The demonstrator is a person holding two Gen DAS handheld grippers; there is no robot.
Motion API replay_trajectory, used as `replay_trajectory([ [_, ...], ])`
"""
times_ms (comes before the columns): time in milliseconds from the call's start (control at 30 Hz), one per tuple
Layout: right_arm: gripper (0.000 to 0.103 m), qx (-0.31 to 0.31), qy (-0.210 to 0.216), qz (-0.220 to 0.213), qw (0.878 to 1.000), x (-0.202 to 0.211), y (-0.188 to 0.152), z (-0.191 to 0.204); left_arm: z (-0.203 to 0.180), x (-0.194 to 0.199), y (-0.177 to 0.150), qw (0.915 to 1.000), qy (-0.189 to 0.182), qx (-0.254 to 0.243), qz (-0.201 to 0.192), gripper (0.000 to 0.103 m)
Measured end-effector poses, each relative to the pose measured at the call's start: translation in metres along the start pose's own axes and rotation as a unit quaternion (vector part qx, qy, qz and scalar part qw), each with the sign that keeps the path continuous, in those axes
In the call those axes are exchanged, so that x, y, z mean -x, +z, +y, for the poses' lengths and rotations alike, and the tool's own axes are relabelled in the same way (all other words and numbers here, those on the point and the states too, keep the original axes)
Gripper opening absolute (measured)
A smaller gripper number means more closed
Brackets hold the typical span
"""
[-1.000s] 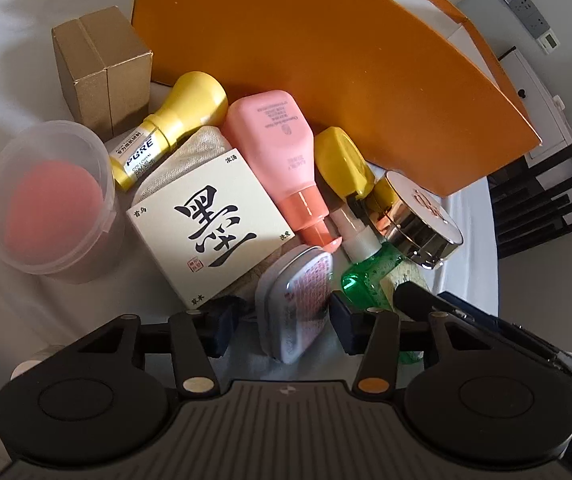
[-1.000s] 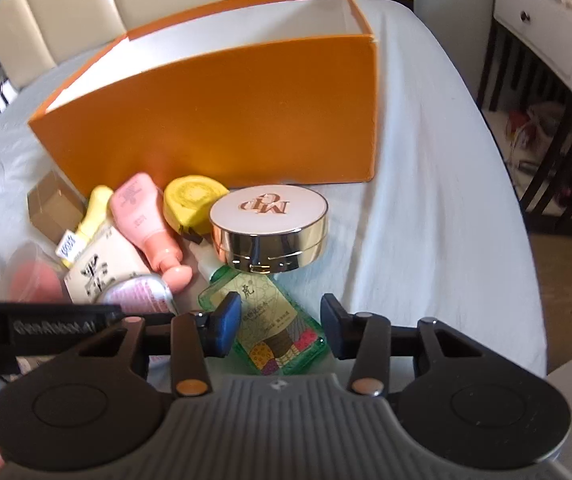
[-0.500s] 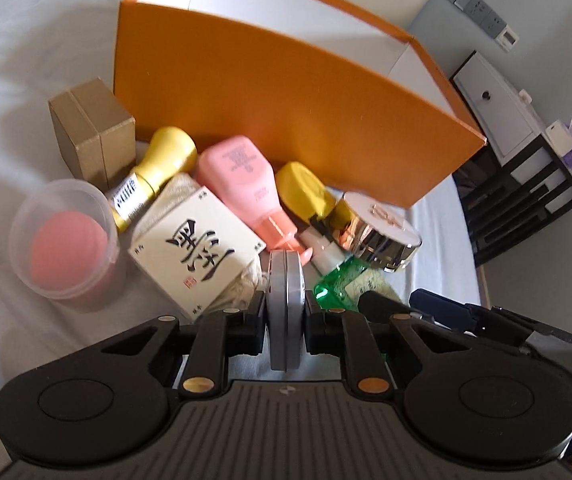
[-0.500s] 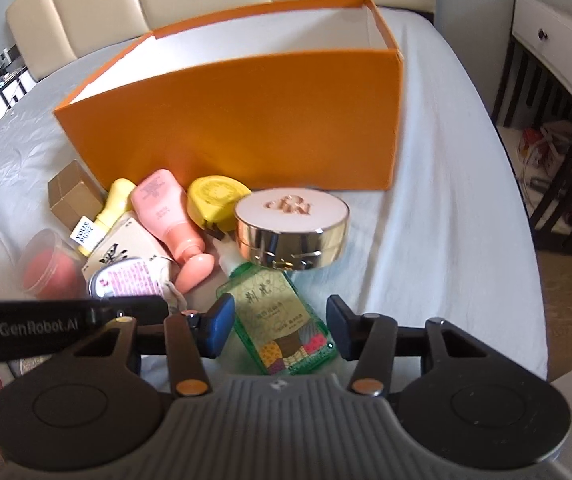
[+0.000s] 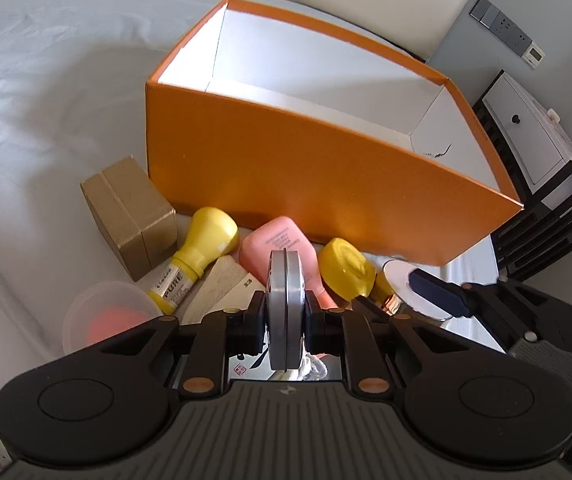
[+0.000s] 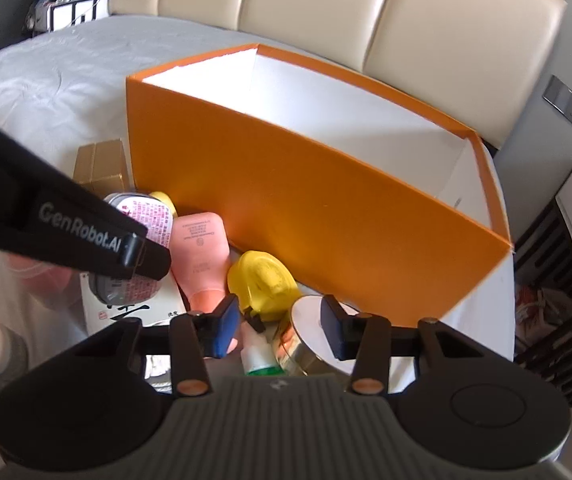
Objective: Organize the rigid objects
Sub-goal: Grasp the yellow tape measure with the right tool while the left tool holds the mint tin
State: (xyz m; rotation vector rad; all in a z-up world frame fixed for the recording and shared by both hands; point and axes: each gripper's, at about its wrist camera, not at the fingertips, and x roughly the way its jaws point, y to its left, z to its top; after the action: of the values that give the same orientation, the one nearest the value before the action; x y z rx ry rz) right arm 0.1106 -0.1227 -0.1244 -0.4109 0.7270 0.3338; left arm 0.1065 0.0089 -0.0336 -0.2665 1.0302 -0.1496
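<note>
My left gripper is shut on a flat silver tin held on edge, lifted above the pile in front of the orange box. The tin's pink-lettered face shows in the right wrist view behind the left gripper's finger. My right gripper is open and empty, low over the gold compact, the yellow cap and the green bottle's white neck. The box is open-topped with a white inside.
On the grey sheet before the box lie a brown carton, a yellow bottle, a pink bottle, a white calligraphy box and a clear tub with a pink sponge. A dark shelf unit stands right.
My left gripper closed on the silver tin and lifted it up from the pile toward the box. My right gripper moved forward over the compact and stayed open.
</note>
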Motion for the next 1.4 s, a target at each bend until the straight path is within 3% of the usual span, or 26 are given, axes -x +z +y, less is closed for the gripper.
replay_trajectory([
  [133, 0.042, 0.043, -0.013, -0.002, 0.999, -0.011, 0.001, 0.015, 0.005, -0.005, -0.002, 1.0000, -0.006, 0.002, 0.002, 0.020],
  [400, 0.045, 0.035, -0.007, 0.011, 0.999, -0.032, 0.007, 0.011, 0.014, -0.007, 0.001, 0.9995, -0.002, 0.029, -0.010, 0.020],
  [633, 0.049, 0.109, 0.004, 0.047, 0.993, -0.052, 0.012, 0.017, 0.019, -0.008, 0.000, 0.9986, -0.008, 0.051, -0.009, 0.020],
  [1033, 0.051, 0.138, 0.002, 0.039, 0.990, -0.069, 0.001, 0.028, 0.025, -0.012, -0.002, 0.9967, -0.018, 0.079, 0.001, 0.020],
  [1200, 0.028, 0.131, -0.008, 0.018, 0.991, -0.055, -0.006, 0.036, 0.026, -0.005, -0.007, 0.9969, -0.019, 0.077, -0.003, 0.020],
  [1400, 0.018, 0.073, -0.008, -0.006, 0.997, -0.036, -0.006, 0.024, 0.021, 0.005, -0.007, 0.9976, -0.020, 0.064, -0.018, 0.020],
])
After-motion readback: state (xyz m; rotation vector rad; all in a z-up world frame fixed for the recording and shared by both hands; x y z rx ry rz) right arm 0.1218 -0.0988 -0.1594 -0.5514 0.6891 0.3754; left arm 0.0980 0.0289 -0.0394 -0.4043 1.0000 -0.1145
